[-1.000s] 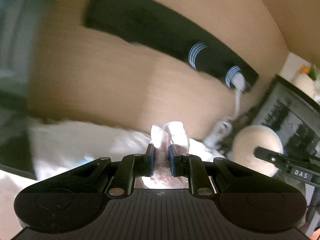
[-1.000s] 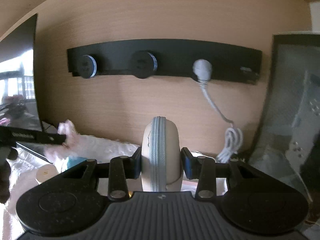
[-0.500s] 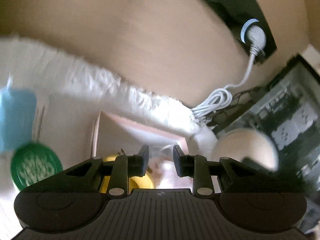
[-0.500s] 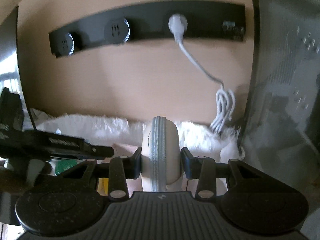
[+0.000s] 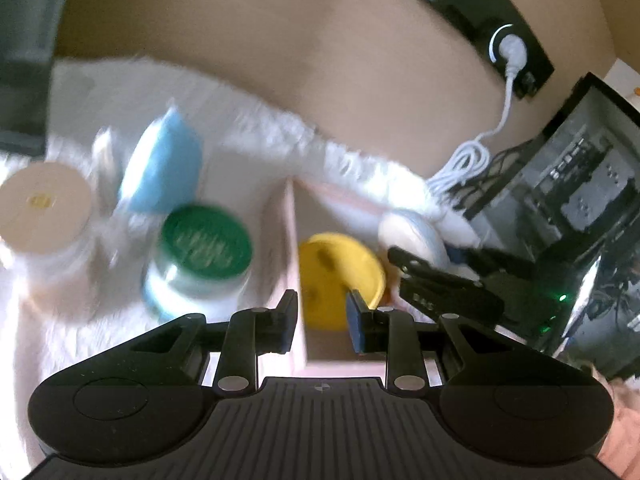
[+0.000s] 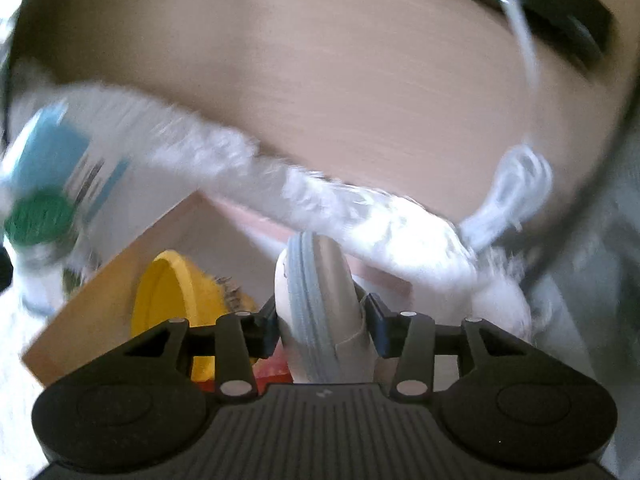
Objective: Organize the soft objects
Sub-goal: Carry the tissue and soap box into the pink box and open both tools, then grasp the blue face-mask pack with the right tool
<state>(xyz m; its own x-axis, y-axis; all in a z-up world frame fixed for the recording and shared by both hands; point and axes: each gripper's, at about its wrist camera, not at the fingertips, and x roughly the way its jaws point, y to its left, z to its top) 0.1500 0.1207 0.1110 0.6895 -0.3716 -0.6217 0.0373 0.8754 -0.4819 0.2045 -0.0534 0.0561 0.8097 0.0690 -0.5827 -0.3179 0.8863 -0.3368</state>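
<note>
Right tool (image 6: 322, 332) clamped on a beige zippered pouch (image 6: 316, 300), held above the pink box (image 6: 120, 284) on the tabletop; a yellow item (image 6: 172, 296) already lies inside. Left tool (image 5: 322, 320) apart, holding nothing, hovering over the box's left wall. We judge the step as placing the pouch. Next: lower it beside the yellow item, then part the jaws. Both views blurred.

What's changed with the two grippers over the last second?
The left gripper let go of the pink-white soft item; its jaws now stand open and empty over the box. The right gripper tipped down toward the box, jaws unchanged, shut on the beige zippered pouch.
</note>
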